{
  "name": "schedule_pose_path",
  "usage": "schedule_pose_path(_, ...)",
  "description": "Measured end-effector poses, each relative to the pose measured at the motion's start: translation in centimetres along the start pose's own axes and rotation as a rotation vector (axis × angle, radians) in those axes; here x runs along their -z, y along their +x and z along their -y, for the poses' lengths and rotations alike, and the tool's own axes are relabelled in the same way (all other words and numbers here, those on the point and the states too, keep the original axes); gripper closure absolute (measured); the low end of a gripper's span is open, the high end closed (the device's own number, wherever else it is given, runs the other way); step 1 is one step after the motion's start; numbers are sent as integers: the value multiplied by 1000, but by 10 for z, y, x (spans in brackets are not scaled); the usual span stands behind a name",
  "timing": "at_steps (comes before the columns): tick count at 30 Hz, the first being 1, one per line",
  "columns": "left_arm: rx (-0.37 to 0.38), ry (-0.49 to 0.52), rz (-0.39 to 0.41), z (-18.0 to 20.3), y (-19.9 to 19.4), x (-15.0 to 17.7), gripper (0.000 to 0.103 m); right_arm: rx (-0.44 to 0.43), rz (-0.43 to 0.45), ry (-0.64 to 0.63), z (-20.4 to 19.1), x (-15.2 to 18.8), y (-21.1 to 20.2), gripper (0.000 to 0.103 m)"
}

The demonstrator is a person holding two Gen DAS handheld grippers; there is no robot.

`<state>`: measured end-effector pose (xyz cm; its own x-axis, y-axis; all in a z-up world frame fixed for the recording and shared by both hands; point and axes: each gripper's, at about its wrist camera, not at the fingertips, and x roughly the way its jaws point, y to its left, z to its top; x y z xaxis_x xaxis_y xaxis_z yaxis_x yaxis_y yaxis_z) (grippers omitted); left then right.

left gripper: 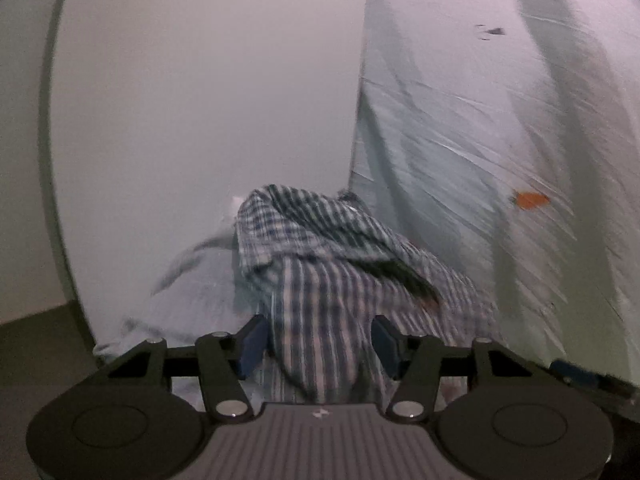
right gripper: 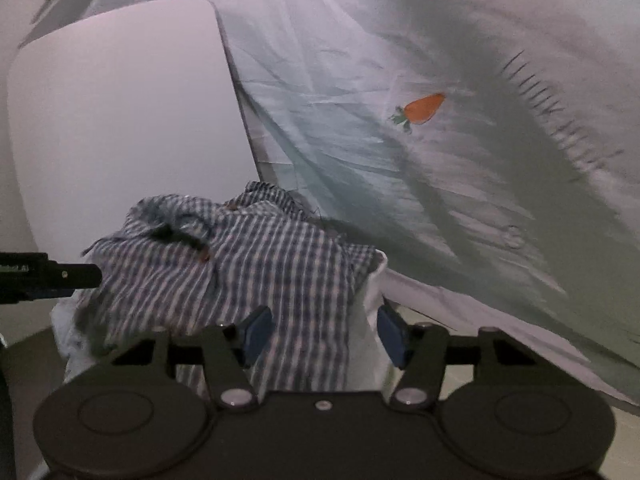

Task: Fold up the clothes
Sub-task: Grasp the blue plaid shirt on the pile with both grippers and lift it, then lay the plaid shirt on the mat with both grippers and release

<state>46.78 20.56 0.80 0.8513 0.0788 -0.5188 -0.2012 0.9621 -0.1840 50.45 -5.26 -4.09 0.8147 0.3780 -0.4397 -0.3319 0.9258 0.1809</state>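
A blue and white checked shirt [left gripper: 320,264] lies bunched in a heap on the white table [left gripper: 200,100]; it also shows in the right wrist view [right gripper: 248,272]. My left gripper [left gripper: 318,344] is open, with a fold of the shirt between its blue pads [left gripper: 252,344], which stand apart from it. My right gripper [right gripper: 322,334] is open too, with checked cloth between its pads [right gripper: 256,332]. Part of the left gripper [right gripper: 52,276] shows at the left of the right wrist view.
A pale green bed sheet [right gripper: 400,160] with an orange carrot print [right gripper: 424,108] spreads beside the table; it also shows in the left wrist view [left gripper: 460,140]. A white garment [left gripper: 188,292] lies under the shirt. The table's edge [left gripper: 358,120] runs along the sheet.
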Motion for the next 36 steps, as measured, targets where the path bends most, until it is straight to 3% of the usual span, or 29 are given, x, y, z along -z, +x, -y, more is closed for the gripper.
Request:
schedule_pose_path(2, -4, -23, -7, -4, 15, -3, 48, -13, -25, -9, 0, -1, 20, 43)
schedule_pose_path(4, -2, -42, -22, -5, 24, -1, 72, -42, -61, -1, 1, 0, 40, 47)
schedule_pose_path(6, -13, -44, -11, -3, 22, 3, 90, -86, -95, 22, 3, 3, 52, 77)
schedule_pose_path(7, -19, -39, -1, 0, 19, 4, 95, -92, -105, 18, 3, 6, 54, 102)
schedule_pose_path(10, -31, 26, 53, 17, 0, 4, 100, -57, -44, -18, 1, 13, 39, 102)
schedule_pose_path(15, 76, 85, 122, 48, -60, 6, 101, -26, 20, 33, 16, 17, -6, 102)
schedule_pose_path(19, 195, 155, 123, 93, -116, 22, 102, 47, 82, 88, 37, 25, -69, 102)
schedule_pose_path(24, 345, 229, 74, 151, -183, 70, 102, 163, 138, 186, 90, 58, -179, 102)
schedule_pose_path(29, 559, 308, -94, 227, -254, 165, 101, 350, 146, 212, 145, 118, -300, 102)
schedule_pose_path(31, 607, 346, -197, 258, -265, 217, 93, 463, 80, 243, 173, 151, -344, 99)
schedule_pose_path(34, 646, 443, -379, 291, -278, 285, 75, 675, -71, 343, 217, 210, -409, 79)
schedule_pose_path(36, 653, 463, -431, 293, -288, 308, 66, 771, -95, 431, 227, 243, -451, 63)
